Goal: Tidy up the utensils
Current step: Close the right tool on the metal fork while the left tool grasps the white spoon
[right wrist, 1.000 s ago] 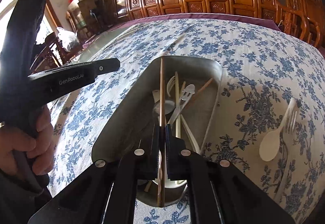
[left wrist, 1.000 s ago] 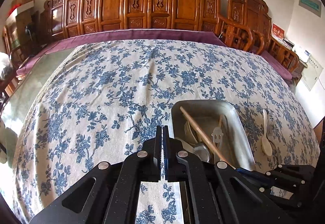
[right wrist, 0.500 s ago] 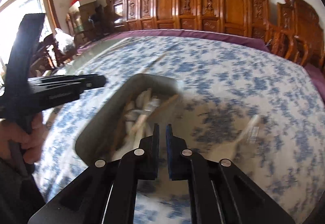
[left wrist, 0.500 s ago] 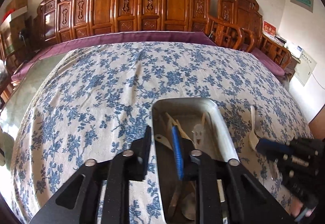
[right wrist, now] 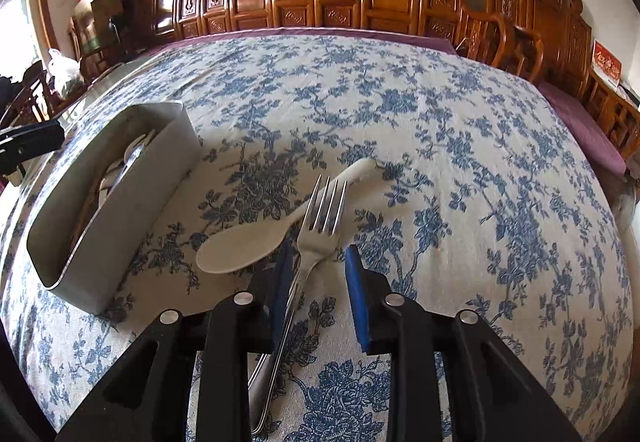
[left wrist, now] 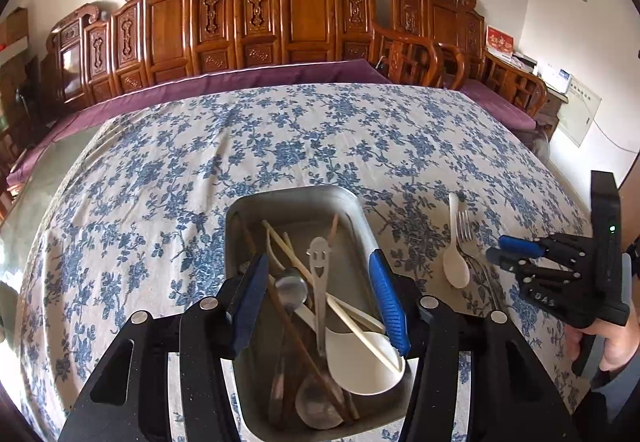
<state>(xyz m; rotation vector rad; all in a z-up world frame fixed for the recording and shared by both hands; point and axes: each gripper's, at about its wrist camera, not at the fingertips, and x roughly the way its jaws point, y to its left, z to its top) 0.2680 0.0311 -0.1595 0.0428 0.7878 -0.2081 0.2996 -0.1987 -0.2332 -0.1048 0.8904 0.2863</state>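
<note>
A metal tray on the flowered tablecloth holds several utensils: chopsticks, a metal spoon, a smiley-face utensil and a large white spoon. My left gripper hangs over the tray, its jaws opening, with nothing gripped between them. Right of the tray lie a white spoon and a metal fork, side by side. My right gripper is low over the fork, jaws opening; the fork's neck lies between the pads, not pressed. In the left wrist view the right gripper points at the fork and the white spoon.
Carved wooden chairs line the table's far side behind a purple cloth edge. Bare glass tabletop shows at the left. A hand holds the right gripper's handle near the table's right edge.
Both grippers went from shut to open. The right one let go of a wooden chopstick in the tray and moved right to the fork. The left one shifted over the tray.
</note>
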